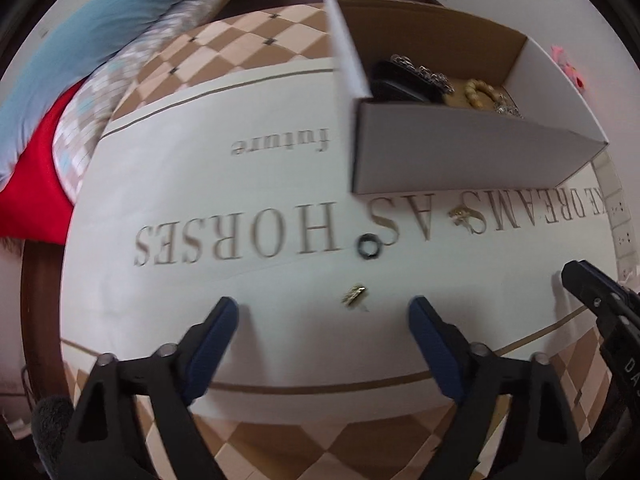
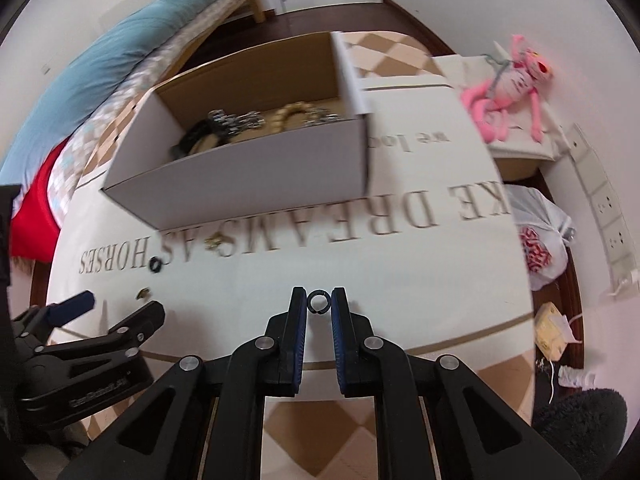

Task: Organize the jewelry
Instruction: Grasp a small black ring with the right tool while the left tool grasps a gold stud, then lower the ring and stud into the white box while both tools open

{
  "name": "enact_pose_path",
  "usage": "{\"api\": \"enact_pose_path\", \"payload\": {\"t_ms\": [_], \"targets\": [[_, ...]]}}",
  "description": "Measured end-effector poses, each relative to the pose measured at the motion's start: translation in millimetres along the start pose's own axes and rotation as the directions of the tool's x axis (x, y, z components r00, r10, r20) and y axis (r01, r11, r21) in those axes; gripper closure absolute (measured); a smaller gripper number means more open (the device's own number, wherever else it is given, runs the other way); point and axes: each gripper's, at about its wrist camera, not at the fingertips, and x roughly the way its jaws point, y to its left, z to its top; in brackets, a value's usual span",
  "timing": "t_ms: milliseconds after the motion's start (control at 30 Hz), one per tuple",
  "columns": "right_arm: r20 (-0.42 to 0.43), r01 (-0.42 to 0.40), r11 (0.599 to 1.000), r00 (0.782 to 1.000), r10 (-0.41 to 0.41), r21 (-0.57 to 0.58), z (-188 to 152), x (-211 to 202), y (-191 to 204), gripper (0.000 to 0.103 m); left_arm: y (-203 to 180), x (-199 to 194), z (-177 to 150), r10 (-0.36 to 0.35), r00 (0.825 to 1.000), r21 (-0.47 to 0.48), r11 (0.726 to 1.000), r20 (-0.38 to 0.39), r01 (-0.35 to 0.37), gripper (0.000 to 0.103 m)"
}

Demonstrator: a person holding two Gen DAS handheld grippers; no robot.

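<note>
"HORSES" mat, right gripper pinching ring

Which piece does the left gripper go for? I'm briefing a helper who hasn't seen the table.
Start at the white cardboard box on the lettered mat. Nearest the open left gripper lies a small gold piece, shiny and elongated, unlike the black ring beyond it.

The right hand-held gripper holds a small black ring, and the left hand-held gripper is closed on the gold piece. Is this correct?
Not entirely. The right hand-held gripper does hold the small black ring, but the left hand-held gripper is open; the gold piece lies loose on the cloth, as the left wrist view shows.
</note>
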Motion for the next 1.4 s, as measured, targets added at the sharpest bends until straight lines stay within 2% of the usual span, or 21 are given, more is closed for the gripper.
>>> {"api": "enact_pose_path", "payload": {"t_ms": [33,67,100,133,167,200,300,633,800,967,1167,1267,1400], "targets": [[0.003,0.001,1.0,1.0,-0.001,0.008,-1,-2,-6,0.09,-2,-1,1,0.005,1.0,0.01,1.0,0.007,-0.005,0.021],[0.007,0.002,1.0,1.0,-0.002,0.014,-1,-4,-8,0.09,-5,-2,2,0.002,1.0,0.019,1.0,0.013,-0.002,0.028],[0.007,0.001,1.0,1.0,-0.001,0.018,-1,-4,-9,0.09,-7,-2,3,-0.005,1.0,0.023,1.0,0.02,0.005,0.045],[0.007,0.0,1.0,1.0,0.0,0.022,-1,-4,-10,0.09,-8,-4,4,-0.016,0.999,0.024,1.0,0.03,0.015,0.055],[0.008,0.001,1.0,1.0,-0.001,0.025,-1,-5,-12,0.09,-10,-6,5,-0.023,0.999,0.028,0.999,0.033,0.022,0.073],[0.01,0.001,1.0,1.0,-0.002,0.028,-1,-5,-13,0.09,-12,-7,4,-0.027,0.999,0.029,0.999,0.031,0.026,0.083],[0.013,0.001,1.0,1.0,-0.001,0.027,-2,-8,-16,0.09,-16,-8,4,-0.039,0.999,0.037,0.999,0.032,0.038,0.098],[0.062,-0.046,0.998,0.997,0.044,0.042,6,-29,-13,0.09,-14,-31,-7,-0.092,0.995,0.001,0.996,0.042,0.092,0.1],[0.094,-0.102,0.993,0.991,0.097,0.055,18,-50,-10,0.09,-2,-63,4,-0.178,0.982,-0.036,0.983,0.068,0.181,0.1],[0.145,-0.174,0.983,0.976,0.165,0.052,45,-79,-2,0.09,18,-106,39,-0.242,0.959,-0.059,0.966,0.145,0.253,0.1],[0.174,-0.219,0.975,0.962,0.209,0.042,91,-84,9,0.09,19,-114,95,-0.253,0.952,-0.04,0.964,0.172,0.263,0.1],[0.146,-0.236,0.971,0.963,0.228,0.045,113,-74,10,0.09,14,-105,120,-0.275,0.95,-0.03,0.959,0.146,0.282,0.1],[0.056,-0.223,0.975,0.974,0.222,0.023,139,-46,14,0.09,5,-84,141,-0.303,0.948,-0.026,0.952,0.094,0.306,0.1]]}}
